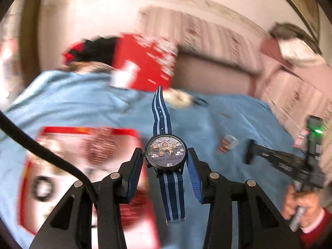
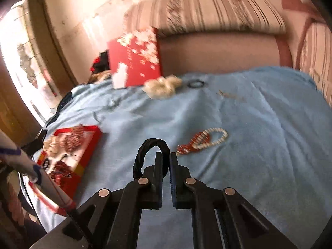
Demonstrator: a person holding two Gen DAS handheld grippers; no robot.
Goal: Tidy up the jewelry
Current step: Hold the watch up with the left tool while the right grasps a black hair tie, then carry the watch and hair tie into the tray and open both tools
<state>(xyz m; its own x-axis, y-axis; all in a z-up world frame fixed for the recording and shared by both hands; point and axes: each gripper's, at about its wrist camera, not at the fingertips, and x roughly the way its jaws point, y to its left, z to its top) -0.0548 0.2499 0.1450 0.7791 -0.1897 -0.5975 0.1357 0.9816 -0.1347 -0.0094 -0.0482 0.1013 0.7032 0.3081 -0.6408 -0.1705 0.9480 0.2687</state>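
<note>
Blue striped fabric forms the strap of the round-faced wristwatch (image 1: pixel 166 155) that your left gripper (image 1: pixel 165 155) holds by the case, one finger on each side, clear of the light blue cloth (image 1: pixel 83 108) covering the bed. Your right gripper (image 2: pixel 165 159) is clenched on the black braided hair tie (image 2: pixel 145 153), which loops out to the left of the closed fingers.

The step in hand appears to be transport: both items are lifted and neither is yet stowed. The open red tray-like box (image 2: pixel 70 155) lies at the near left of the cloth and already contains several pieces (contents blurred in both views). The red lid with white floral print (image 2: pixel 134 58) leans against the sofa at the far side.

Next, carry one item at a time over the box, lower it inside the rim, then release. Keep the dangling watch strap from catching on the box wall.

Remaining on the cloth: the red and white bead bracelets (image 2: pixel 204 140), a cream fluffy scrunchie (image 2: pixel 162 87) and a thin black ring-shaped band (image 2: pixel 196 83).
</note>
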